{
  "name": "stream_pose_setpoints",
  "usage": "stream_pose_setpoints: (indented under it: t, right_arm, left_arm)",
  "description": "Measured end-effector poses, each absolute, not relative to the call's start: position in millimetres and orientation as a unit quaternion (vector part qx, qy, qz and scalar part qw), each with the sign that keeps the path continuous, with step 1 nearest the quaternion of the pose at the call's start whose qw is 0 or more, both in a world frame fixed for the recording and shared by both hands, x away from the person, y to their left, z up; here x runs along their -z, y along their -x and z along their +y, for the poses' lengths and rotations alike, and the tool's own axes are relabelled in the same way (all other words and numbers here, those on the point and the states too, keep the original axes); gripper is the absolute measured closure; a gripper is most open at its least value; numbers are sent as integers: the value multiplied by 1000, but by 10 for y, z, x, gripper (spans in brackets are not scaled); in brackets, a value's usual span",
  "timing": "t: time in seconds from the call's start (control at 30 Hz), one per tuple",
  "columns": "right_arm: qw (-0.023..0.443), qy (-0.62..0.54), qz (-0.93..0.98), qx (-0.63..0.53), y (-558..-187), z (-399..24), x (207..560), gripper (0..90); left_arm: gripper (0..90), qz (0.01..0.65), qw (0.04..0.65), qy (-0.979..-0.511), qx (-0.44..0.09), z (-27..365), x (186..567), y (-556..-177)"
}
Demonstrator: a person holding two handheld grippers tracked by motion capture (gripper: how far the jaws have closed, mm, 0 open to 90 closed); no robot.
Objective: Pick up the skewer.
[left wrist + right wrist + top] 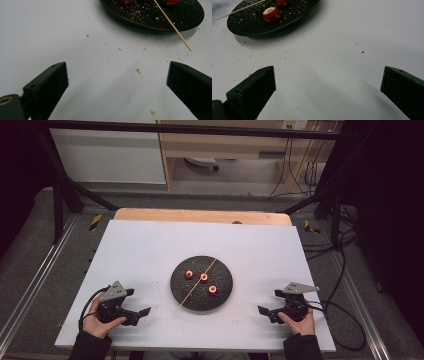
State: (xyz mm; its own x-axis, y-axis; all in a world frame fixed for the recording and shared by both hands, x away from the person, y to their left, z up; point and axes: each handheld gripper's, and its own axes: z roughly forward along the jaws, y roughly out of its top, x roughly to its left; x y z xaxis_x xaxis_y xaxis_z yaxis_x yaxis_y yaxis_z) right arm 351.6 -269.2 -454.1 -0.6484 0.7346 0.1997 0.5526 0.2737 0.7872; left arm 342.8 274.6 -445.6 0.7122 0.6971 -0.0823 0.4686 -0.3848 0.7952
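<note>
while both rest on the table (150,245), left gripper (142,312) and right gripper (263,310) gape empty.

Plate (150,20) cropped at top edge

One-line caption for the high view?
Both open grippers, left and right, flank a dark plate holding three red pieces and a skewer.

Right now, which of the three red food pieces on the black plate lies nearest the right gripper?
The red piece at the plate's near right; the other two sit farther left, beside the wooden skewer.
</note>
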Motion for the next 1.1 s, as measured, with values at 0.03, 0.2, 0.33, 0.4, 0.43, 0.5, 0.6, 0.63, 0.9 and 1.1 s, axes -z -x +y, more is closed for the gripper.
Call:
stream_pose_setpoints:
  t: [0.03, 0.2, 0.33, 0.4, 0.43, 0.5, 0.6, 0.63, 0.9, 1.1]
  right_arm:
    - [101, -406, 791, -445, -3515, -2692, 4541, 6]
    - [99, -407, 791, -446, -3517, -2686, 4541, 6]
    - [100, -404, 793, -444, -3519, -2683, 4547, 6]
    - [100, -405, 793, -443, -3518, -2684, 4546, 6]
    - [99, -406, 792, -444, -3516, -2683, 4544, 6]
    - [97, -407, 792, -446, -3513, -2682, 4539, 6]
    - [99, -406, 791, -446, -3514, -2682, 4540, 6]
    - [99, -406, 791, -446, -3514, -2682, 4540, 6]
    - [102, -405, 792, -446, -3514, -2687, 4535, 6]
    - [101, -405, 793, -445, -3516, -2683, 4537, 5]
  left_arm:
    - [38, 355, 426, -821, -134, 2746, 4456, -3428]
    - [38, 356, 424, -822, -133, 2728, 4447, -3425]
    - [38, 352, 425, -823, -132, 2709, 4441, -3421]
    - [38, 351, 424, -824, -131, 2692, 4440, -3422]
    - [38, 351, 424, -825, -130, 2682, 4439, -3422]
    - [38, 351, 423, -826, -128, 2659, 4436, -3422]
    - [42, 349, 422, -827, -129, 2629, 4426, -3424]
    - [43, 349, 422, -827, -129, 2629, 4426, -3424]
    - [48, 349, 415, -830, -129, 2544, 4392, -3432]
    - [55, 350, 413, -831, -126, 2440, 4325, -3453]
